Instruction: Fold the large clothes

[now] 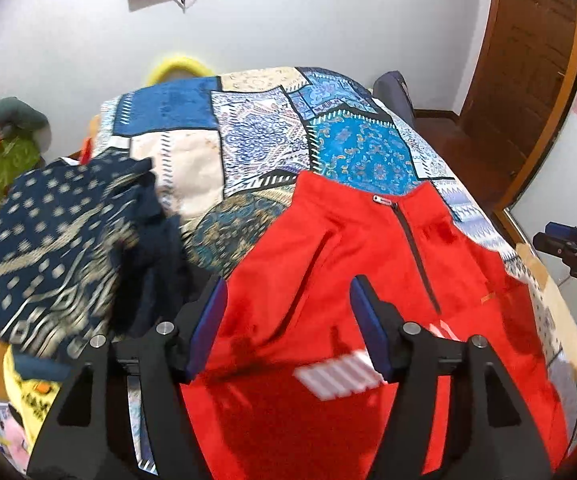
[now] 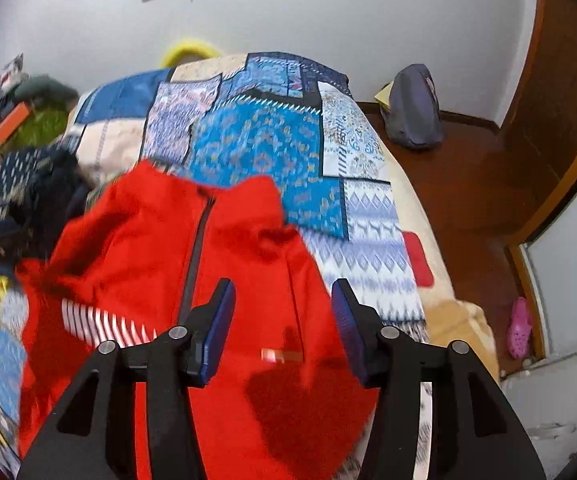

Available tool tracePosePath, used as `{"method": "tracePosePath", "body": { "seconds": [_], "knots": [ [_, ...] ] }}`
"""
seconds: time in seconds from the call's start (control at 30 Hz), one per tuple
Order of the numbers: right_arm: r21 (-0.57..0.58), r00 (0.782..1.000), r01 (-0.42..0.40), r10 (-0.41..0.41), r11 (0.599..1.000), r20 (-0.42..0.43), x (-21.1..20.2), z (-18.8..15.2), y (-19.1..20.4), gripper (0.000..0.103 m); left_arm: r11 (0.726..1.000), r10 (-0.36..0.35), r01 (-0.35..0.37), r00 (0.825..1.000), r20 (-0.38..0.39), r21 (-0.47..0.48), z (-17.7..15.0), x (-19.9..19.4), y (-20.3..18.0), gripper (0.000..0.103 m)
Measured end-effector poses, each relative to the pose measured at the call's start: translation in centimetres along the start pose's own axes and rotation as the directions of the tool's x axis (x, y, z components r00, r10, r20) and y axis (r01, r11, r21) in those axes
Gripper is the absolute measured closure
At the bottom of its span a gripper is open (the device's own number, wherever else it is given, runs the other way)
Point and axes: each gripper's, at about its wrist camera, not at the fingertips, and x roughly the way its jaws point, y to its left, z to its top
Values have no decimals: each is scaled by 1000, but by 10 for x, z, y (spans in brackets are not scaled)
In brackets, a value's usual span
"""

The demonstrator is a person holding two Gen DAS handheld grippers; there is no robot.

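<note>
so going left to right across the bed (image 1: 368, 148): at the left edge there's a crumpled navy patterned garment (image 1: 60, 240), not touching either tool, and just beside it the red zip-neck top (image 1: 328, 260) laid out over the patchwork bedspread, collar towards the far end of the bed and hem towards the near edge. So its long axis runs pretty much along the way both tools point, the dark zipper (image 1: 416, 248) marking the centre line

left hand-held gripper (image 1: 288, 320) hovers over the left half of the top, left of the zipper, fingers spread with nothing between them, only red fabric underneath. The right hand-held gripper (image 2: 284, 320) is over the right half, right of the zipper (image 2: 196, 256) and close to the top's right side edge, also spread apart and pinching nothing

my read: each tool is nearest its own side, so the next fold probably turns on taking the side edges or sleeves and bringing them in towards that zipper line. Lower part is blurry, can't tell how the sleeves lie
</note>
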Motion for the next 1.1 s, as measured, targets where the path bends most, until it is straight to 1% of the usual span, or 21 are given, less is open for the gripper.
{"method": "tracePosePath", "body": {
  "seconds": [0.1,0.23,0.33,0.4,0.47,0.53,0.57,0.6,0.67,0.73,0.77,0.8,0.83,0.87,0.9,0.93,0.97,1.0,1.07,1.1],
  "knots": [
    [67,999,-44,45,997,-16,26,17,-10,56,999,-44,42,998,-39,-35,17,31,0,40],
    [149,990,-108,121,983,-77,73,35,-19,56,994,-80,73,993,-90,-77,27,71,1,40],
    [210,985,-136,155,968,-73,100,44,-23,56,991,-100,87,988,-118,-105,35,101,-1,40],
    [236,982,-155,176,959,-72,116,50,-24,56,990,-101,87,987,-124,-112,42,118,-2,40],
    [254,971,-197,224,947,-81,135,54,-21,56,990,-97,82,987,-126,-119,46,132,-2,40],
    [267,962,-218,252,939,-101,149,56,-18,56,989,-91,74,987,-132,-129,50,146,0,40],
    [272,958,-223,262,936,-115,156,57,-16,56,988,-90,72,987,-136,-135,51,152,1,40],
    [277,954,-226,270,934,-133,164,56,-14,53,987,-95,74,985,-141,-146,51,159,3,40],
    [262,953,-210,257,942,-159,176,54,-8,53,982,-118,94,982,-146,-166,51,168,5,40],
    [240,962,-207,242,948,-128,175,52,-4,53,976,-151,124,977,-148,-179,48,175,7,40],
    [237,963,-206,240,949,-125,174,52,-3,55,976,-152,126,978,-141,-179,46,176,6,42],
    [233,963,-207,240,950,-122,173,51,-2,57,975,-162,138,978,-132,-173,45,175,5,51],
    [227,962,-214,246,950,-120,172,50,-1,64,974,-176,154,976,-126,-165,44,174,4,57],
    [223,959,-229,259,947,-115,169,49,0,75,974,-182,162,975,-124,-155,43,172,2,67],
    [228,955,-243,273,943,-112,169,49,-2,79,976,-183,164,975,-126,-146,42,169,-1,76],
    [239,949,-261,294,935,-111,166,48,-2,86,979,-172,155,977,-126,-133,42,166,-3,81],
    [252,947,-270,304,929,-106,160,47,-2,87,982,-160,145,979,-127,-121,41,164,-4,93],
    [253,948,-272,304,929,-98,155,46,-3,88,985,-148,136,981,-126,-103,41,158,-6,98],
    [225,951,-280,301,933,-64,134,46,1,89,985,-156,146,981,-114,-89,41,145,-8,102],
    [210,953,-281,298,936,-52,126,46,2,89,983,-168,159,981,-102,-87,42,134,-8,102]
  ]
}}
